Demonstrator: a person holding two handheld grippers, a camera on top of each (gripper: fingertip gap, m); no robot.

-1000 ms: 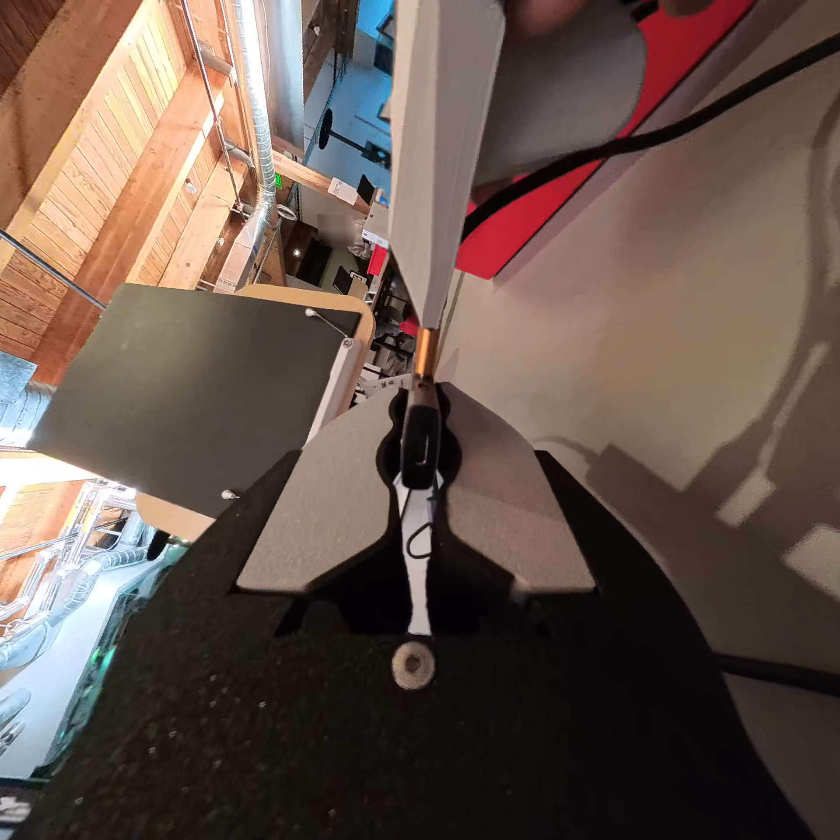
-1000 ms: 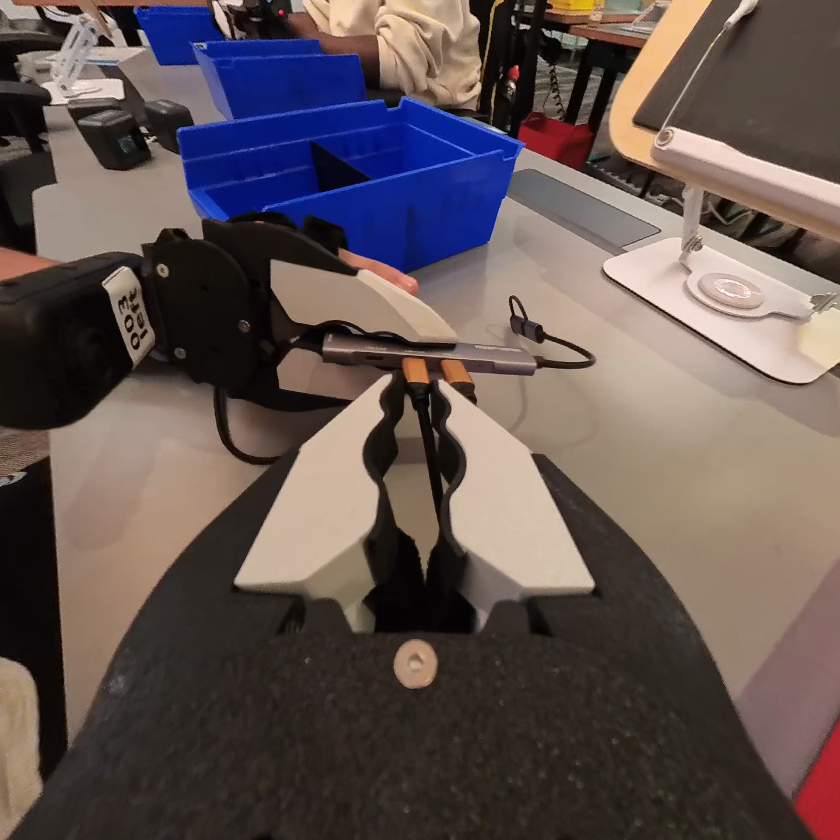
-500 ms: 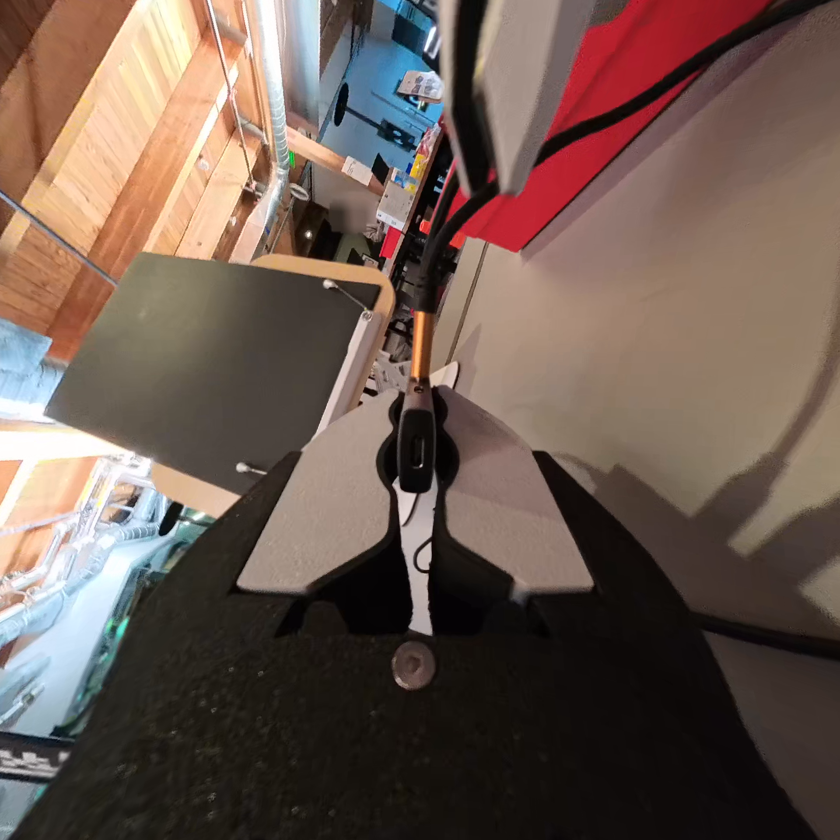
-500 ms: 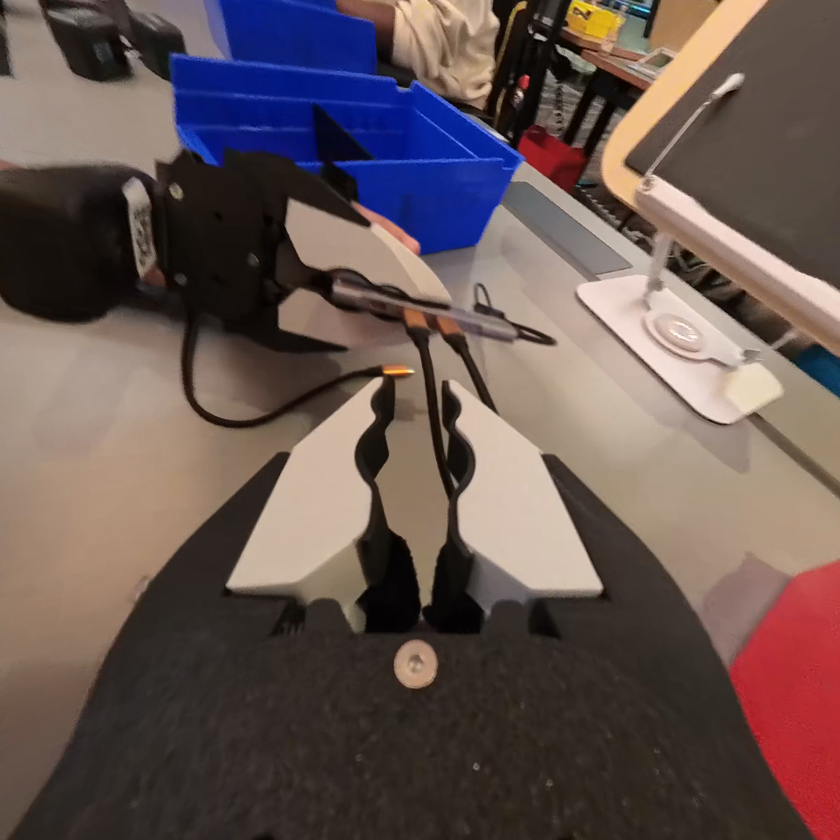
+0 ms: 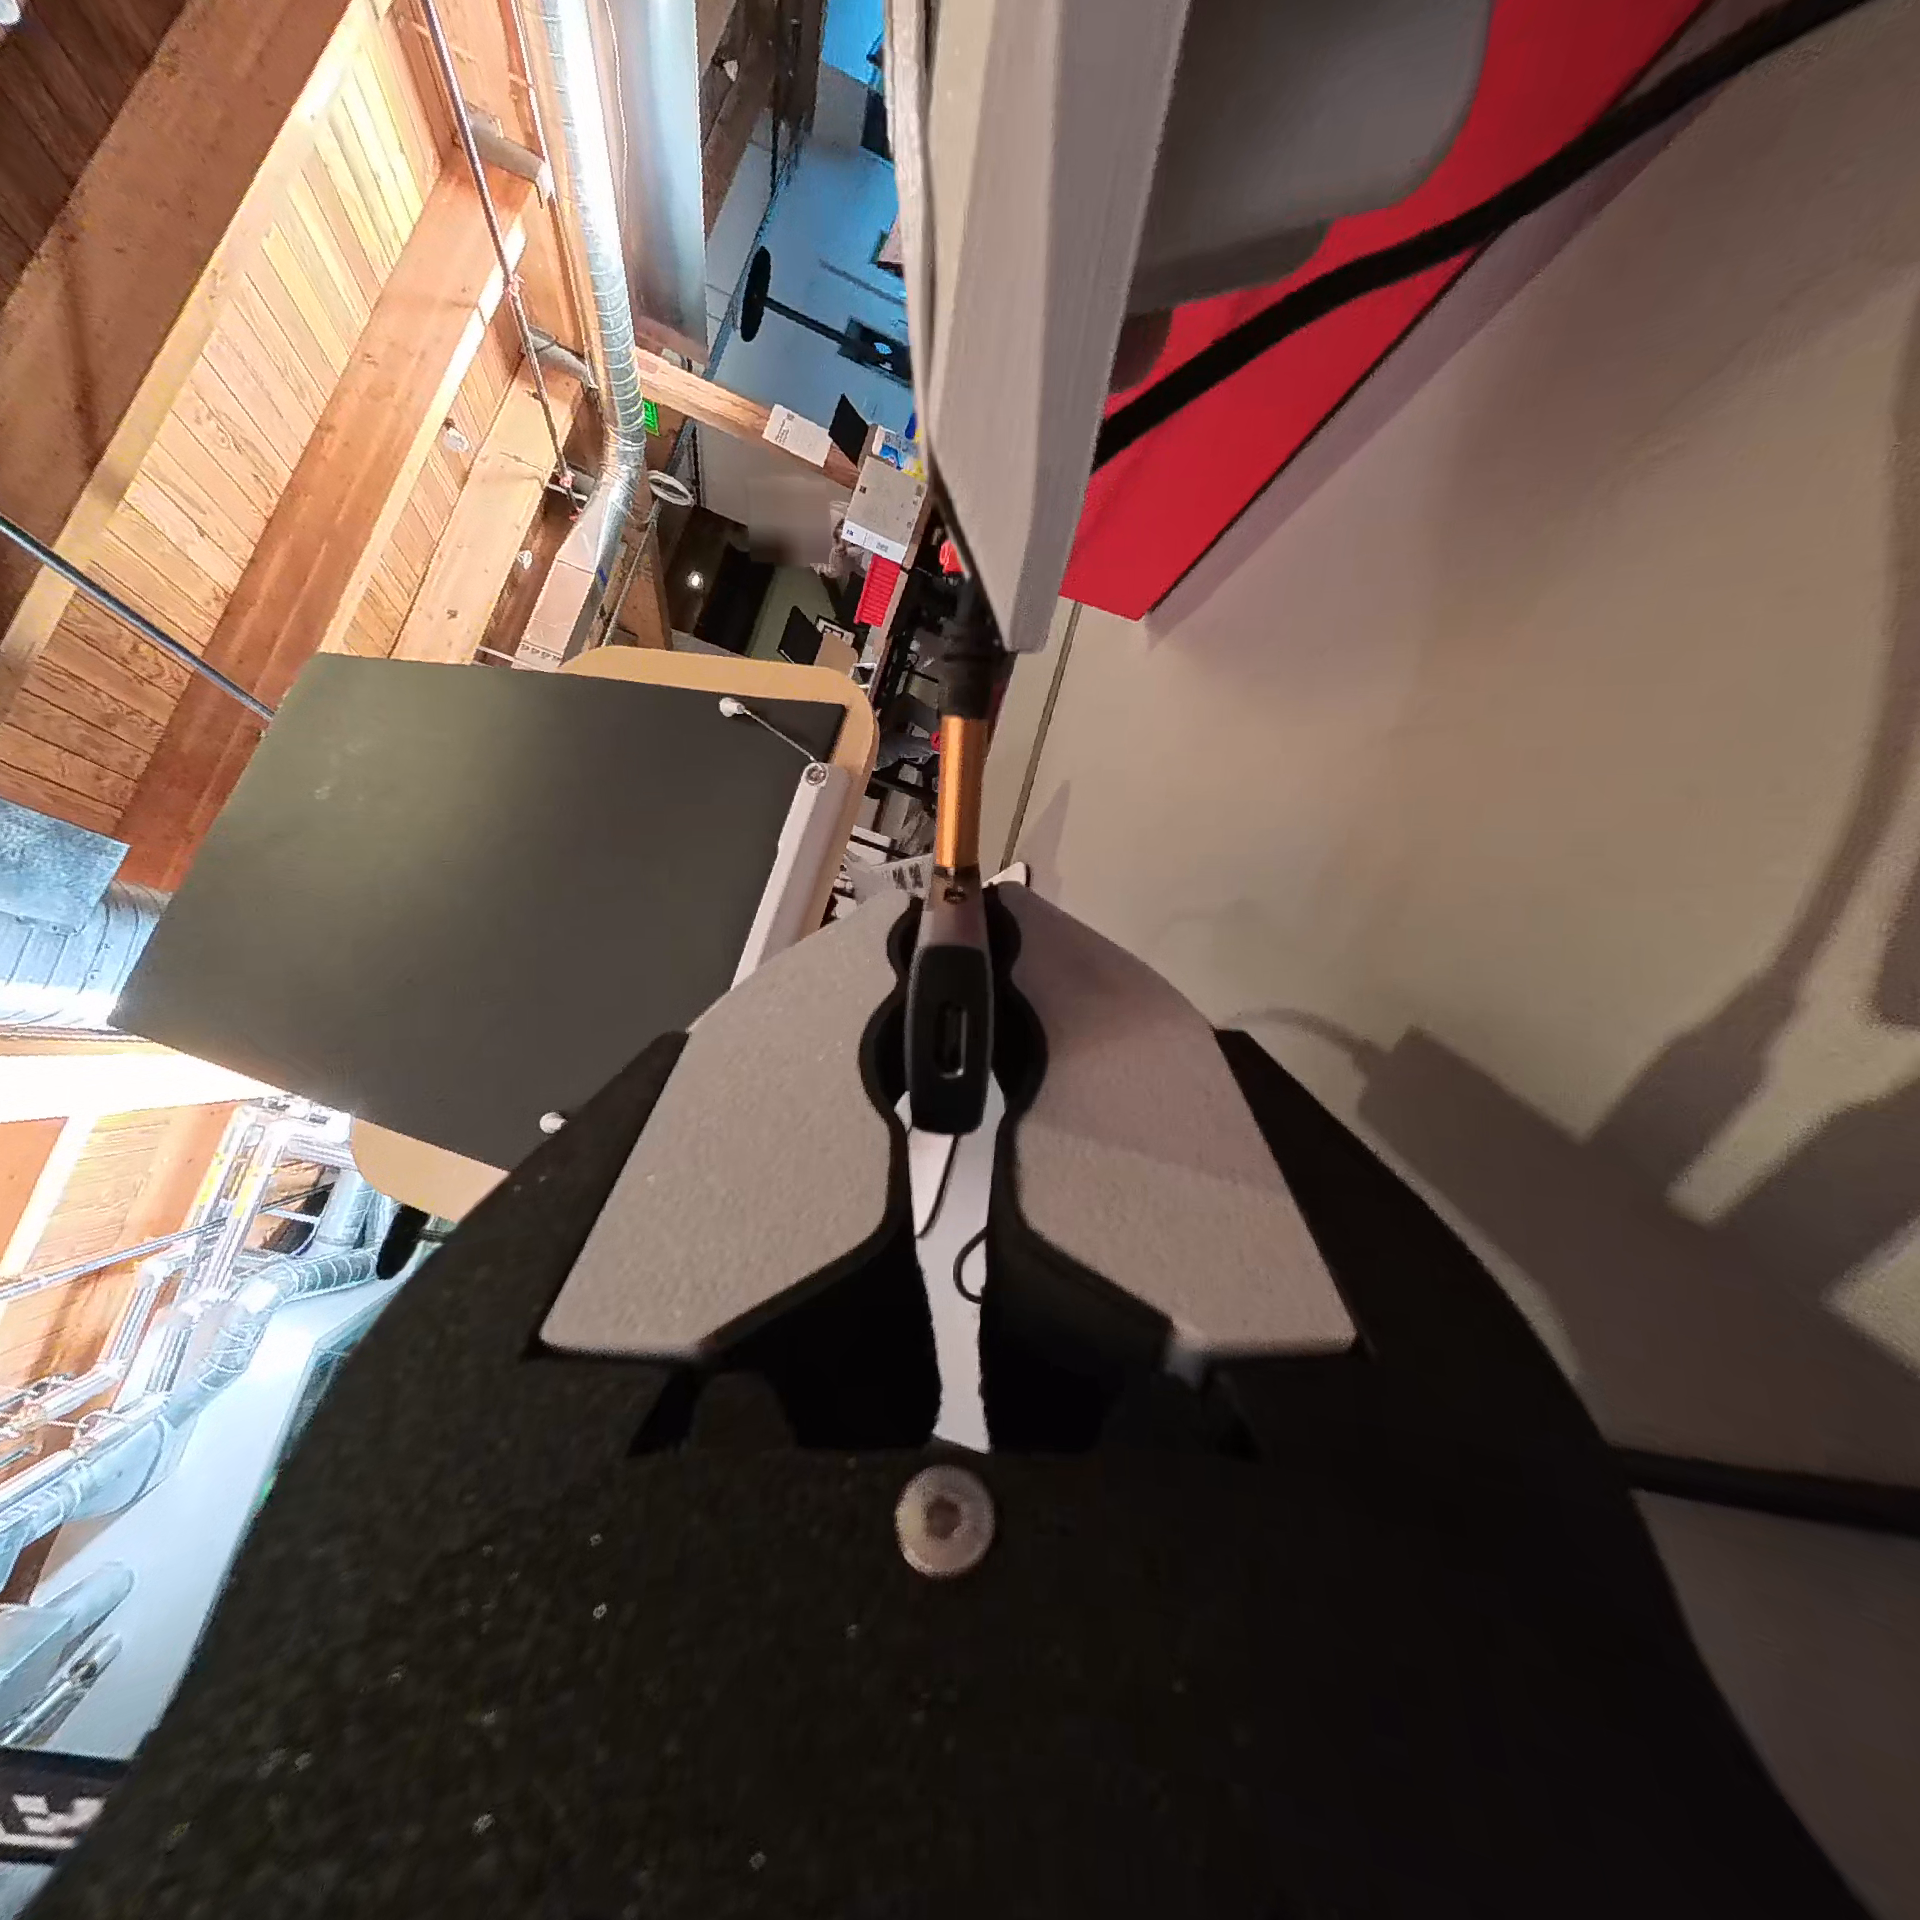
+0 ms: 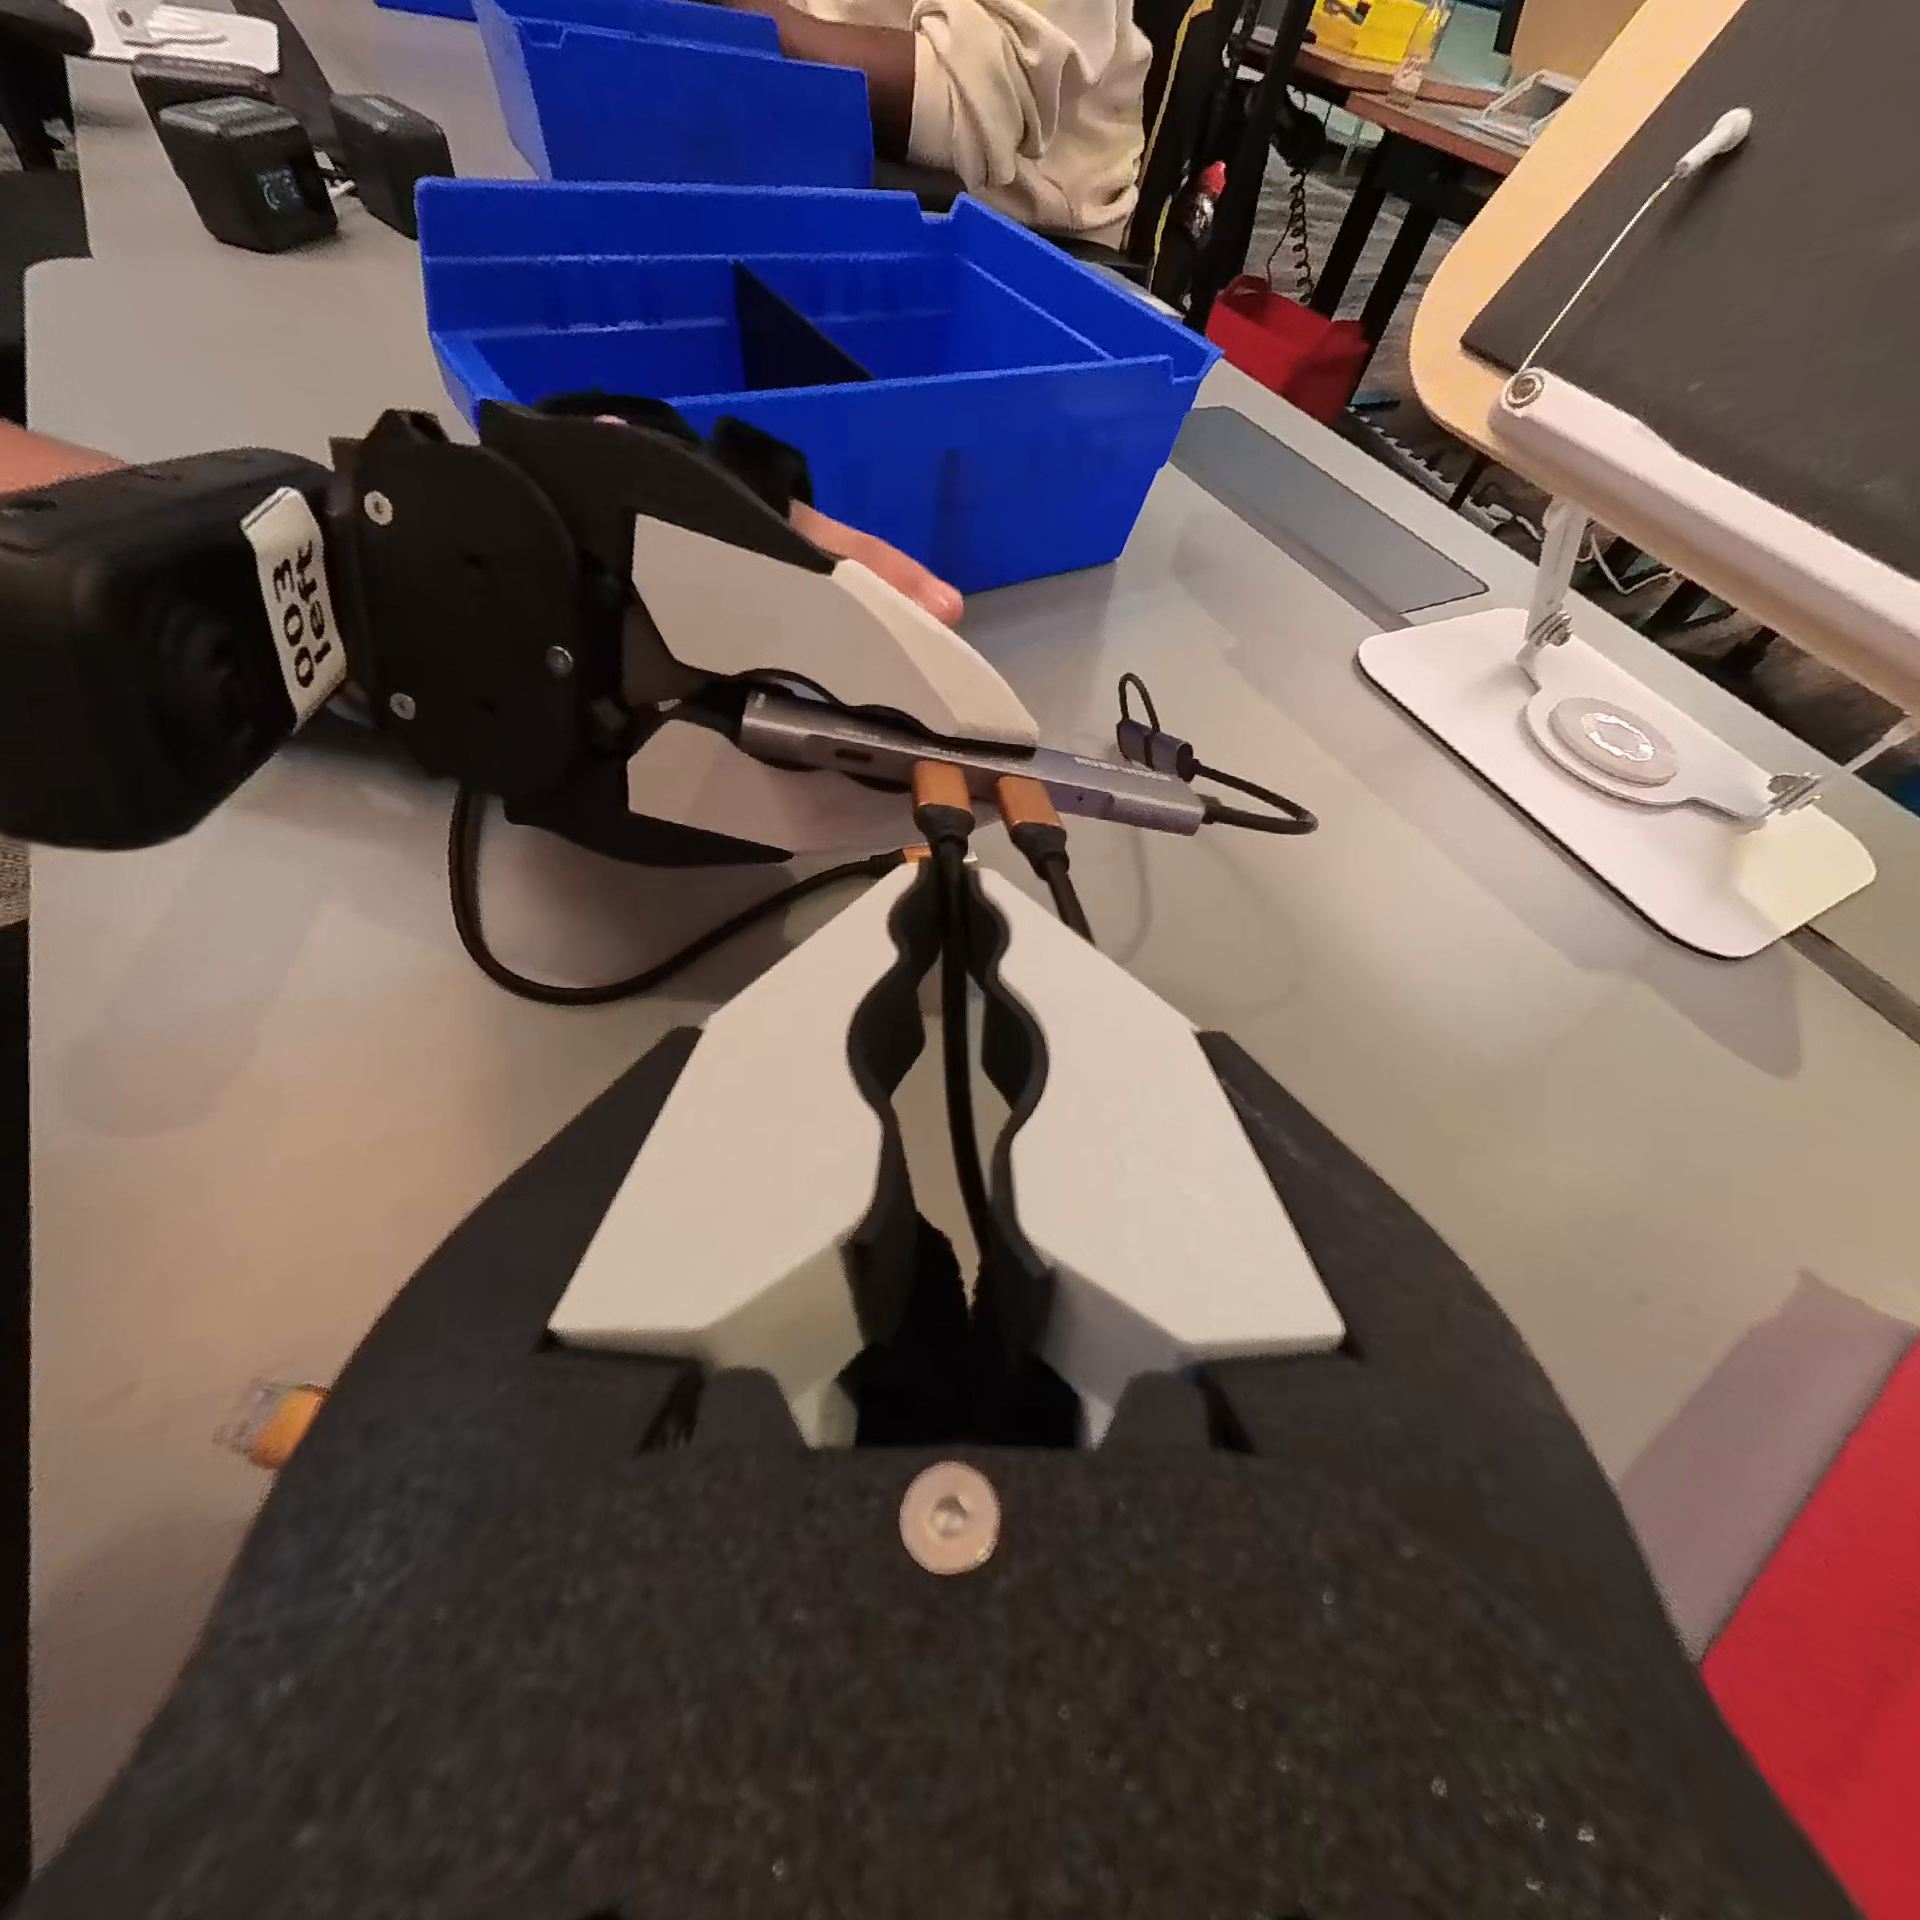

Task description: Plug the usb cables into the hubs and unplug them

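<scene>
Grey hub (image 6: 935,743) sits clamped in the left gripper (image 5: 951,914) above the table (image 6: 312,1039); nearer, the right gripper (image 6: 948,883) stands slightly apart around a black cable (image 6: 961,1039) plugged into it; blue bin (image 6: 831,343) behind

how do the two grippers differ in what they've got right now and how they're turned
The left gripper is shut on the grey hub, rolled sideways so its fingers stack. The right gripper sits level, its fingers side by side and parted, with a black cable running loosely between them. Both have pale fingers on black bodies.
</scene>
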